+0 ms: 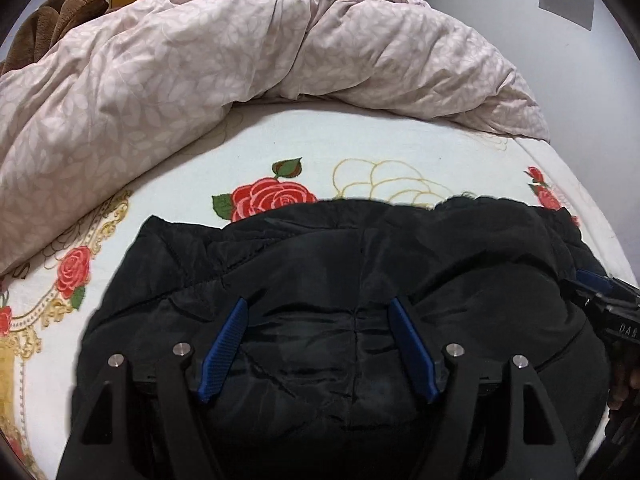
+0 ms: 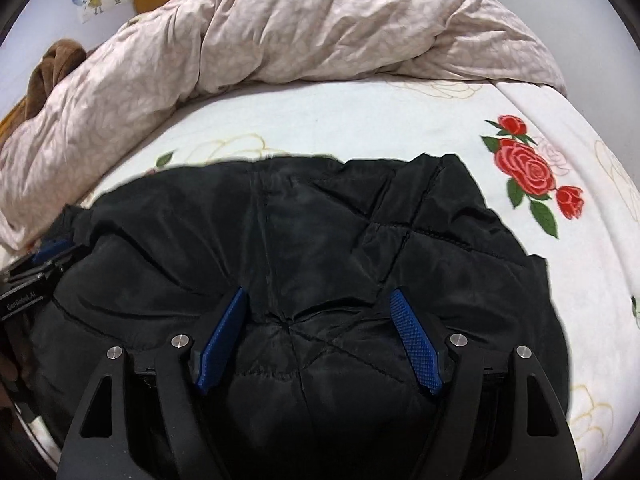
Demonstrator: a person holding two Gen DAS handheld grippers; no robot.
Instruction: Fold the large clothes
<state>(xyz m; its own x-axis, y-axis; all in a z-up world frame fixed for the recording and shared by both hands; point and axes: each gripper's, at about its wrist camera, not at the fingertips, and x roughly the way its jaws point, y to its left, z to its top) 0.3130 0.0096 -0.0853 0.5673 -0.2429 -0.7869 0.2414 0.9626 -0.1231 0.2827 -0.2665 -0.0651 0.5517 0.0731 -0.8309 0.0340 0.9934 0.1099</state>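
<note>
On a bed with a rose-printed sheet lies a black padded jacket, bunched into a thick, roughly folded mound; everything else is placed relative to it. Beyond the jacket, toward the far side of the bed, a pale leaf-patterned duvet is heaped up, well apart from it. Directly above the near part of the jacket hangs the left gripper, its blue pads spread wide with nothing pinched between them. Above the jacket's other side, the right gripper is likewise spread, holding nothing; whether either set of pads brushes the fabric cannot be told. Each gripper shows at the edge of the other's view, just beside the jacket. Judging by the compact shape, a fold appears to have been laid down and released, so the task seems well along. A next move would call for choosing a fresh edge, or pressing the puffy mound flat, since the slippery padding may spring back open.
</note>
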